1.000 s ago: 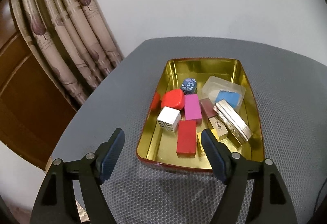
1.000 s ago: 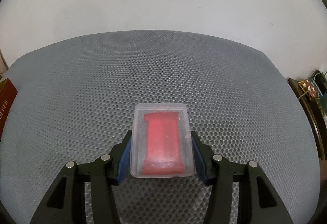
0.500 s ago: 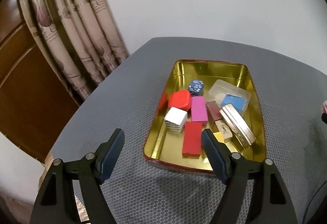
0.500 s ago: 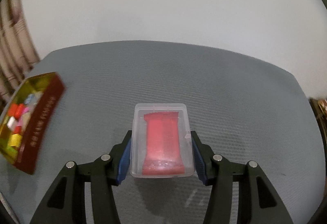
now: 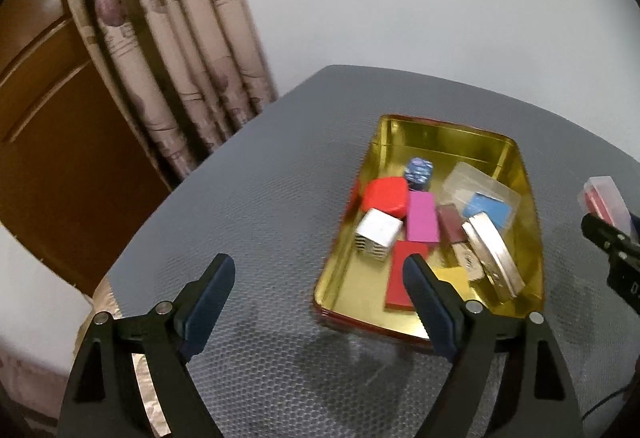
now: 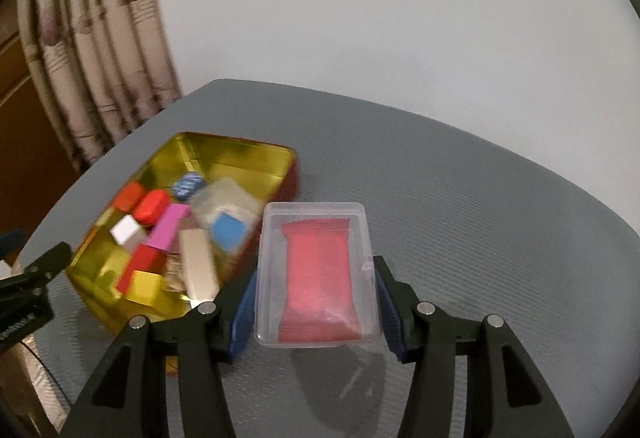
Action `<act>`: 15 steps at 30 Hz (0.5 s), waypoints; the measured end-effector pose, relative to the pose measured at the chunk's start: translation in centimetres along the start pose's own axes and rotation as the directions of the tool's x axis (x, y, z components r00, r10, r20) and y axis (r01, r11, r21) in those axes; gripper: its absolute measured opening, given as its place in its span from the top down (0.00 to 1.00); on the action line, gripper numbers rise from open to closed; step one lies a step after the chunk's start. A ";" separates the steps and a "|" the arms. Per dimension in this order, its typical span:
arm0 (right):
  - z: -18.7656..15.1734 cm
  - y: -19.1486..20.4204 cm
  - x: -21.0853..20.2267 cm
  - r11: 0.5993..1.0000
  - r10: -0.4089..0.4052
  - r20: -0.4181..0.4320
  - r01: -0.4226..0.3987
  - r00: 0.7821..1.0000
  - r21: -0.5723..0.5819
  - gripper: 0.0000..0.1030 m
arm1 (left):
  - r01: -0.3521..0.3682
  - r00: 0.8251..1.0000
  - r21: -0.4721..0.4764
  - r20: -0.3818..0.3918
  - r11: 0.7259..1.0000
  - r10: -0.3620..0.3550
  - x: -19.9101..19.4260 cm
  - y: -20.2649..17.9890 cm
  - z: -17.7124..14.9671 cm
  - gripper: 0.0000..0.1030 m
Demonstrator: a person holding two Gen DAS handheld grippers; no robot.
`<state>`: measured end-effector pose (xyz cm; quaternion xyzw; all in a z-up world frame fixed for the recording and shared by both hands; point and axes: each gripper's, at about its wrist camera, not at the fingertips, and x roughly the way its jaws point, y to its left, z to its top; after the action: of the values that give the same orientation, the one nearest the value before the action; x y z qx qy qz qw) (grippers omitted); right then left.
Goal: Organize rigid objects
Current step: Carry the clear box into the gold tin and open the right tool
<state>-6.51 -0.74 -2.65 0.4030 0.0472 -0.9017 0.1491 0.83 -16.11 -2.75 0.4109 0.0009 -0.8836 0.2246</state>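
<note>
Table point(image 6: 460, 198): grey, honeycomb-textured top, carrying all that follows. Gold tin point(image 5: 436, 136): open, rectangular, red outside, standing on the table's left part in the right wrist view; its far end is bare gold floor, its near end crowded. Clear plastic case point(image 6: 316, 270): flat, lidded, a red insert inside, clamped by its long sides between the pads of the right claw point(image 6: 316, 304) and carried above the table just beside the tin's right wall; the task's thing in hand. Left claw point(image 5: 320, 302): its jaws have just been opening and now stand wide, nothing between them, hovering at the tin's near left corner. Contents of the tin, descending: a second clear case with a blue block point(image 5: 486, 206), a silver bar point(image 5: 492, 258), a red block point(image 5: 404, 280), a pink block point(image 5: 422, 216), a red rounded box point(image 5: 386, 194), a white striped cube point(image 5: 376, 234), a blue patterned cube point(image 5: 418, 170); smaller pieces under the silver bar are too blurred to name. Handling note: the step appears to be setting the case into the tin. It would go best carried level over the wall to the bare far end and lowered flat, released only once its base rests; a drop onto the heap would likely leave it tilted. The left claw could steady the tin's rim against sliding.
</note>
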 end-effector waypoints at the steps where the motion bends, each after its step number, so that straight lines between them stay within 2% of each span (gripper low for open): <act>1: 0.3 0.1 -0.4 1.000 0.011 -0.001 -0.011 1.000 -0.004 0.48 | -0.009 1.000 -0.006 0.003 1.000 0.009 0.1 0.2 0.1 0.19; 9: 2.5 3.5 0.1 0.993 0.093 -0.016 -0.094 0.996 -0.069 0.48 | -0.056 0.998 -0.063 0.019 0.996 0.057 0.0 1.7 0.6 0.19; 15: 3.0 5.7 1.8 0.986 0.107 -0.048 -0.112 0.993 -0.122 0.48 | -0.042 0.999 -0.080 0.007 0.996 0.043 0.3 2.3 0.5 0.19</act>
<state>-8.02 -7.19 -1.75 0.4133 0.0843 -0.8790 0.2222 1.21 -18.36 -2.16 0.3978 0.0265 -0.8796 0.2597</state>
